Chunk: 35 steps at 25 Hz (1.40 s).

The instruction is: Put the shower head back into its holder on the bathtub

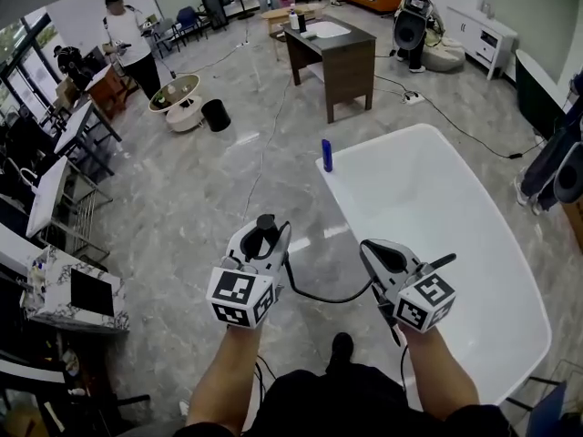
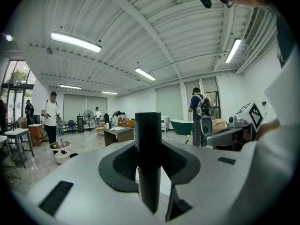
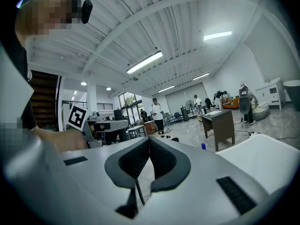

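Whereas head view added one hose [image 1: 332,300], left gripper's [image 2: 149,142] own view showed one shower head [image 2: 149,172] pinched; right gripper [image 3: 149,140] pressed together

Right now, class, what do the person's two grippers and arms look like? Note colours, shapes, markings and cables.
The left gripper and right gripper are alike: pale grey wedge-shaped bodies, dark grey jaw pads, and a cube of black-and-white square markers at the rear. A thin black cable loops between them. The forearms show no sleeves.
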Available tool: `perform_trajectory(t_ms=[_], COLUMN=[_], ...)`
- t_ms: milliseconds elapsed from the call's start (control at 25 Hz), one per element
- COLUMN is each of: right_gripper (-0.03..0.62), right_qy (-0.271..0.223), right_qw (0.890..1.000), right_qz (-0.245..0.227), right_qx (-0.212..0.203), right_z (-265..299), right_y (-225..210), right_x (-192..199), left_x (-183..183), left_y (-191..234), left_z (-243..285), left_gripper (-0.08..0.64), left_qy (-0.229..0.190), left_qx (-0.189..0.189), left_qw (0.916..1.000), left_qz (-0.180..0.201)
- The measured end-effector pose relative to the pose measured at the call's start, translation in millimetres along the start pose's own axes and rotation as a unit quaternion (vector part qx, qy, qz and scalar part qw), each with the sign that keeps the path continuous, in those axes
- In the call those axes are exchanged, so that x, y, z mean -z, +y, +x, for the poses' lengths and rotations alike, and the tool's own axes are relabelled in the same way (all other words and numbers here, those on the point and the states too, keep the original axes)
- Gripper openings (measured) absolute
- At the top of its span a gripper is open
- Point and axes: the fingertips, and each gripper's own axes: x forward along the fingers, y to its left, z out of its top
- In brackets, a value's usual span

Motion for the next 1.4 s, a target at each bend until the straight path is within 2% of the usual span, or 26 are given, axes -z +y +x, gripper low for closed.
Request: perform_trajectory(t_ms=[120, 360, 640, 920, 1160, 1280, 1400], right_gripper=[0.014, 0.014, 0.014, 0.014, 0.014, 0.014, 0.014], right_qy=[0.004, 0.011, 0.02, -0.008, -0.039, -0.045, -0.043], right_qw=[1.0, 0.999, 0.991, 0.975, 0.955, 0.947, 0.94], right_qz=[0.001, 0.008, 0.002, 0.023, 0.026, 0.024, 0.028], right_qx=[0.009, 0.052, 0.135, 0.222, 0.292, 0.316, 0.337], right_z=[3, -4, -7, 13, 22, 23, 16], right_y=[-19, -49, -75, -87, -90, -86, -81], right_x=[-1, 3, 3, -17, -34, -32, -29], left_x=[-1, 2, 5, 1, -12, -18, -25], left_y=[-1, -10, -12, 4, 12, 9, 2], left_z=[23, 66, 116, 148, 167, 177, 187], left_gripper=[0.132, 0.132, 0.132, 0.132, 0.132, 0.132, 0.132], left_qy=[0.005, 0.002, -0.013, -0.015, -0.025, -0.035, -0.038], left_qx=[0.012, 0.053, 0.127, 0.207, 0.276, 0.307, 0.326], left_qw=[0.9999, 0.9986, 0.9917, 0.9782, 0.9608, 0.9509, 0.9446], left_qz=[0.002, 0.0, -0.009, -0.002, 0.008, 0.015, 0.012])
